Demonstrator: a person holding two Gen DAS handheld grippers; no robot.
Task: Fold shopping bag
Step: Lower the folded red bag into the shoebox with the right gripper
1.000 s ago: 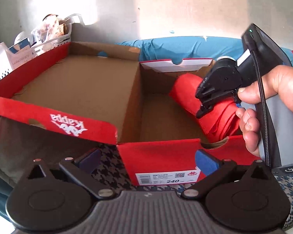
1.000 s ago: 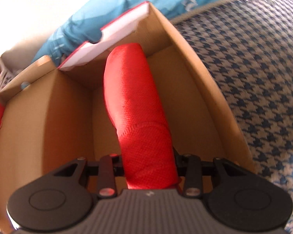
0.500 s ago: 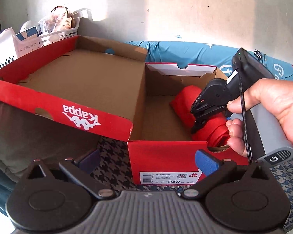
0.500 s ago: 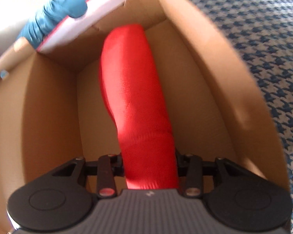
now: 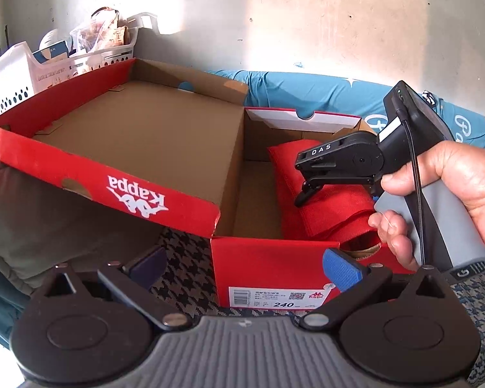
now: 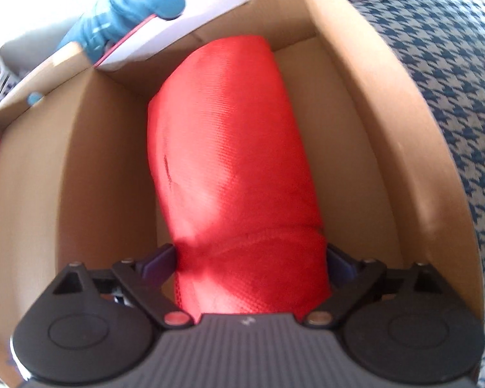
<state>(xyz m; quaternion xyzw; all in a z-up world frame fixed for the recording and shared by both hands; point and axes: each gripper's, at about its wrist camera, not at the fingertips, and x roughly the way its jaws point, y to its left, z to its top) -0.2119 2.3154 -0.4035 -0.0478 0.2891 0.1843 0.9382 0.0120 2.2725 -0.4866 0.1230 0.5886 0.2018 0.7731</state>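
Note:
A rolled red shopping bag (image 6: 229, 148) lies lengthwise inside the open red shoe box (image 6: 388, 97). My right gripper (image 6: 249, 260) points down into the box with the roll's near end between its jaws. The jaws are opening, and the blue pads (image 6: 160, 260) stand at the roll's sides without squeezing it. In the left wrist view a hand (image 5: 452, 187) holds the right gripper (image 5: 307, 194) over the bag (image 5: 326, 200). My left gripper (image 5: 245, 266) hangs open before the box's front wall (image 5: 268, 268), holding nothing.
The box's lid (image 5: 139, 142) lies flipped open to the left, brown inside. A white basket (image 5: 32, 74) of odds stands at the back left by the wall. Blue cloth (image 5: 323, 93) lies behind the box. Houndstooth fabric (image 6: 452, 80) covers the surface underneath.
The right gripper's jaws have spread from a tight grip on the red roll, and the roll has widened. The right gripper has rolled a little. The left gripper has barely moved.

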